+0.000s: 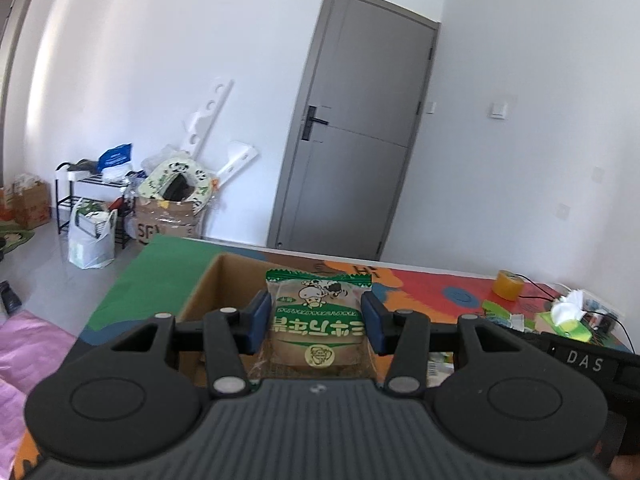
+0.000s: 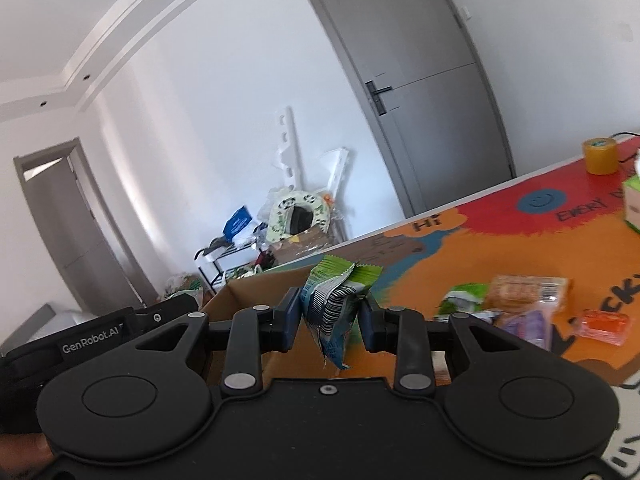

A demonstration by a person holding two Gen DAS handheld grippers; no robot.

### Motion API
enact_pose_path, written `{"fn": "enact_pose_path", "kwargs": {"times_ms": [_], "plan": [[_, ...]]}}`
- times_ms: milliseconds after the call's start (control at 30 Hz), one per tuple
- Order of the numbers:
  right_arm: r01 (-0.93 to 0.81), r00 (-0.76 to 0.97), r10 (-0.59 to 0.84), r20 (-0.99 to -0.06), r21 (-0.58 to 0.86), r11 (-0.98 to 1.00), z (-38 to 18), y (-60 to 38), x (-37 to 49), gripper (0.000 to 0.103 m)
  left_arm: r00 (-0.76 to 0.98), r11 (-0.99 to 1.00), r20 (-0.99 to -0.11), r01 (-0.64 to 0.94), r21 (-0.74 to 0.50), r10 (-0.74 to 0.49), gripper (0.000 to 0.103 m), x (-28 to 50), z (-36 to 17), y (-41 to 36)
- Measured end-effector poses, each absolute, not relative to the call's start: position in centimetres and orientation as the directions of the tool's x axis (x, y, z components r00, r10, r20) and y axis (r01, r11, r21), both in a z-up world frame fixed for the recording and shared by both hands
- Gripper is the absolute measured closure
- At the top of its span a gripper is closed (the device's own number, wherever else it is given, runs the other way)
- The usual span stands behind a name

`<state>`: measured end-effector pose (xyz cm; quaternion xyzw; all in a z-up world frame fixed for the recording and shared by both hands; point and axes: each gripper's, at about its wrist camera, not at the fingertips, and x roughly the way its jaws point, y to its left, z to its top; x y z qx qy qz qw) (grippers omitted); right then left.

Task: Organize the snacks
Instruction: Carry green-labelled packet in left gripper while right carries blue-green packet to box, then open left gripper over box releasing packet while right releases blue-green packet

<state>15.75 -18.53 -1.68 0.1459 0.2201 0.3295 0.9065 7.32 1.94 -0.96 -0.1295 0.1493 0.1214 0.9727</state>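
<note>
The left hand-held gripper [image 1: 316,322] is clamped on a green-and-white wrapped cake packet [image 1: 318,320], its blue pads pressing both sides, held above the open cardboard box [image 1: 208,280] on the colourful bench [image 1: 420,292]. The right hand-held gripper [image 2: 331,318] is clamped on a crumpled green-and-blue snack pouch [image 2: 334,304] with a barcode, just beside that box [image 2: 256,292]. More wrapped snacks [image 2: 524,300] lie loose on the bench [image 2: 500,240], and a roll of yellow tape [image 2: 600,155] stands near its far edge.
</note>
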Motion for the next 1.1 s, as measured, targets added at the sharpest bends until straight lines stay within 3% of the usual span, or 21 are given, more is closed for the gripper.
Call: {"fn": "enact_pose_path", "kwargs": {"times_ms": [367,600,967,1000,1100], "plan": [[-0.582,0.645,0.690,-0.329,0.374,0.722,-1.2,-13.8,15.9,0.072,0.900,0.916,-0.386,-0.314,-0.250,0.203,0.054,8.1,-2.5,5.6],[-0.608,0.625,0.700,-0.345,0.347,0.714,-0.8,-11.3,15.8,0.071,0.899,0.897,-0.383,-0.335,-0.289,0.213,0.030,6.8,-2.8,7.6],[-0.649,0.581,0.734,-0.351,0.344,0.679,-0.5,-7.4,15.8,0.071,0.856,0.844,-0.415,-0.448,-0.296,0.308,0.015,5.6,-2.9,11.0],[-0.652,0.577,0.737,-0.352,0.345,0.675,-0.4,-7.0,15.9,0.068,0.852,0.840,-0.417,-0.455,-0.295,0.315,0.013,5.6,-3.0,11.2],[-0.658,0.584,0.735,-0.344,0.330,0.677,-0.2,-6.4,16.0,0.031,0.842,0.827,-0.425,-0.476,-0.297,0.332,0.010,5.5,-3.0,11.8]]}}
